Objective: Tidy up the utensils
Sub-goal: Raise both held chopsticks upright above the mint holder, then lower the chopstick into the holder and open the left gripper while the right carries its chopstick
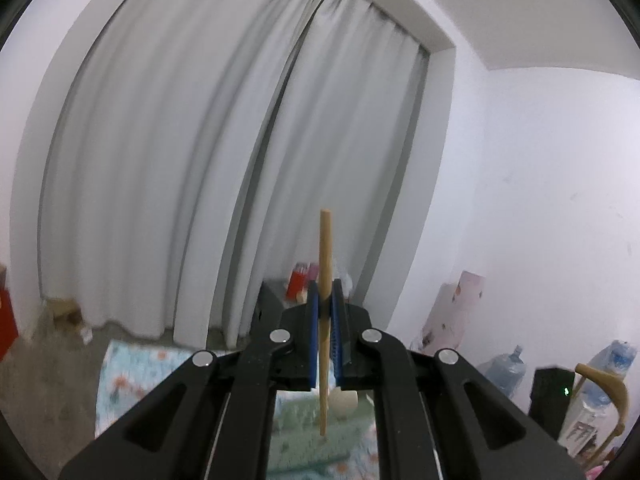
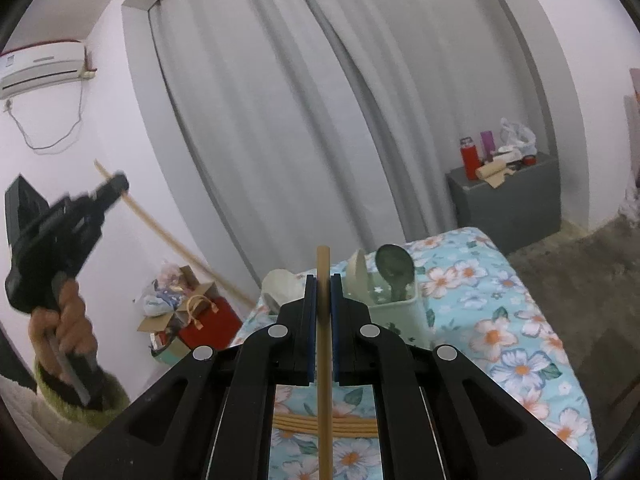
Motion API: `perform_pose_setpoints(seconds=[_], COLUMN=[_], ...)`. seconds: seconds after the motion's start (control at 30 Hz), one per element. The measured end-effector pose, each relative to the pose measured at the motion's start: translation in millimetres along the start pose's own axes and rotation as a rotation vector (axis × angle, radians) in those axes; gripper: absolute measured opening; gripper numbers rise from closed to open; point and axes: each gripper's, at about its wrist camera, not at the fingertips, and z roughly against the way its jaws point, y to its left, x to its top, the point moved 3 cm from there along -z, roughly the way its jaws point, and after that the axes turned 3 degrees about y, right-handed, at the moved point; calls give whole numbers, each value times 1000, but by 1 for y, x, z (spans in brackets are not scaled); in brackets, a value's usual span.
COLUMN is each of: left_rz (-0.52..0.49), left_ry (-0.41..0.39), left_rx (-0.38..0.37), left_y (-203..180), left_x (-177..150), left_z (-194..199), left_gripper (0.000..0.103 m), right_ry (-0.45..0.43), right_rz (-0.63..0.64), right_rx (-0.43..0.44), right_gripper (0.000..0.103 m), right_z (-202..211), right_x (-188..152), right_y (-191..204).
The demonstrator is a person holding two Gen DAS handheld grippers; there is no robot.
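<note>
Chopstick (image 1: 325, 280) — in each tool (image 1: 325, 312)

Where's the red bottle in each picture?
Left wrist view: red bottle low in the middle, just left of the chopstick, on the grey cabinet.
Right wrist view: red bottle at the upper right, on top of the grey cabinet.
Shared landmark: the white curtain hangs beside it in both.

White curtains (image 1: 224, 160), pale walls (image 1: 552, 200)
</note>
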Motion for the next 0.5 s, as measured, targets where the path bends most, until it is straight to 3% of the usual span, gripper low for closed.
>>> perform_pose_setpoints(seconds=[0.13, 0.23, 0.4, 0.5], left_rz=[-31, -53, -4, 2], left_ry=[-2, 42, 124, 128], left_rx=[-8, 7, 5, 2], left_y=[-4, -3, 7, 7], left_x=[1, -11, -30, -31], left_z=[-24, -49, -84, -91], left_gripper=[5, 5, 5, 5], right_ry=[11, 15, 26, 31], right_rz=[-23, -24, -35, -38], right_rx=[0, -7, -7, -7], right_gripper=[4, 5, 4, 4], right_z=[-4, -3, -4, -4], right_x=[1, 1, 0, -2], right_y=[-5, -2, -1, -2])
